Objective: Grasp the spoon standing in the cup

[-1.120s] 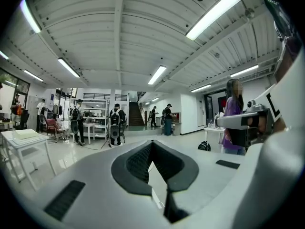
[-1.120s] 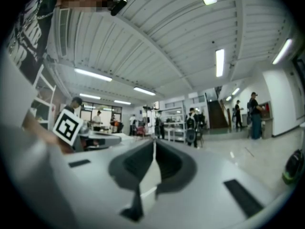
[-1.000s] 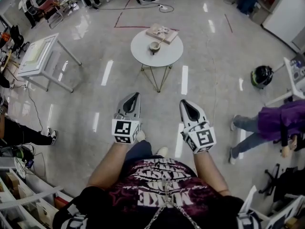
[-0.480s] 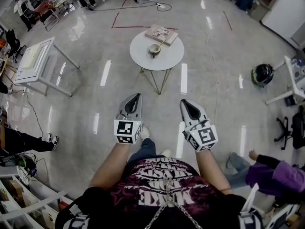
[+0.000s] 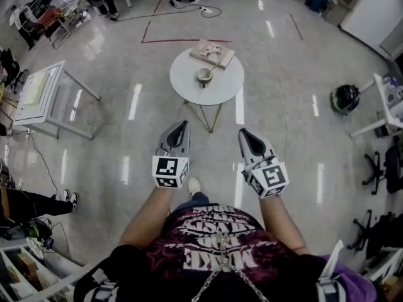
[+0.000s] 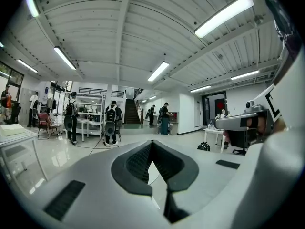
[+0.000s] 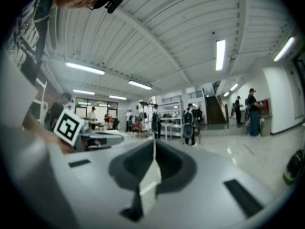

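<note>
a small pale cup point(image 5: 203, 77) sits near the middle of a round white surface point(image 5: 186, 83); a spoon point(image 5: 214, 65) stands inside it, handle leaning to the right.

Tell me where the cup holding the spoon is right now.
In the head view, the cup stands on the round white table at top centre, just in front of a flat book.

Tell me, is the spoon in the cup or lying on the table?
In the cup: the spoon pokes out of it at a slant, on the round table.
</note>
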The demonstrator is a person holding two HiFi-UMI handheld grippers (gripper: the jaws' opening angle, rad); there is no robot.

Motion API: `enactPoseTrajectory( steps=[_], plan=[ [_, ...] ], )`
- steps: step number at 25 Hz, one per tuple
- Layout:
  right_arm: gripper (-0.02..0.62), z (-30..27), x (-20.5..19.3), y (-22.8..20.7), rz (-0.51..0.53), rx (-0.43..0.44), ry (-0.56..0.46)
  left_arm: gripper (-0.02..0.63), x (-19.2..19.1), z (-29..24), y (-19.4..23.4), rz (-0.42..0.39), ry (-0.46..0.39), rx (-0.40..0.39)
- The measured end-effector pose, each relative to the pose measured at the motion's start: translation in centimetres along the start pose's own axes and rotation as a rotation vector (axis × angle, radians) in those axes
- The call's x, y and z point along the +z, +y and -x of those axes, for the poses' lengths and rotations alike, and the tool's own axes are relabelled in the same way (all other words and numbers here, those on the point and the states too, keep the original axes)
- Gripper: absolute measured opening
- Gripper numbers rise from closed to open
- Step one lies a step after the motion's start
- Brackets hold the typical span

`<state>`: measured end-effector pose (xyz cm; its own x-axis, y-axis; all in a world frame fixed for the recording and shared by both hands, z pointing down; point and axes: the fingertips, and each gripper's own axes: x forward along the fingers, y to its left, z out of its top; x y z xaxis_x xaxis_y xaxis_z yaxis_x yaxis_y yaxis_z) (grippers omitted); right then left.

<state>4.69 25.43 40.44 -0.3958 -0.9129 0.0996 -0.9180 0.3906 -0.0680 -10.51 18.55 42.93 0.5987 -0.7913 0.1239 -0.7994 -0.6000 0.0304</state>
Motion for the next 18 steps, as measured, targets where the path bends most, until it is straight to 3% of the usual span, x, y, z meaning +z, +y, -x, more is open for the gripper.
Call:
enactPoseTrajectory(
  steps=[18],
  plan=[
    [0.035,-9.6,1.1,1.8,0.017,-0.034,0.028,0.025,0.9,-4.8,8.9,0.028,-0.002,-0.053]
  ],
)
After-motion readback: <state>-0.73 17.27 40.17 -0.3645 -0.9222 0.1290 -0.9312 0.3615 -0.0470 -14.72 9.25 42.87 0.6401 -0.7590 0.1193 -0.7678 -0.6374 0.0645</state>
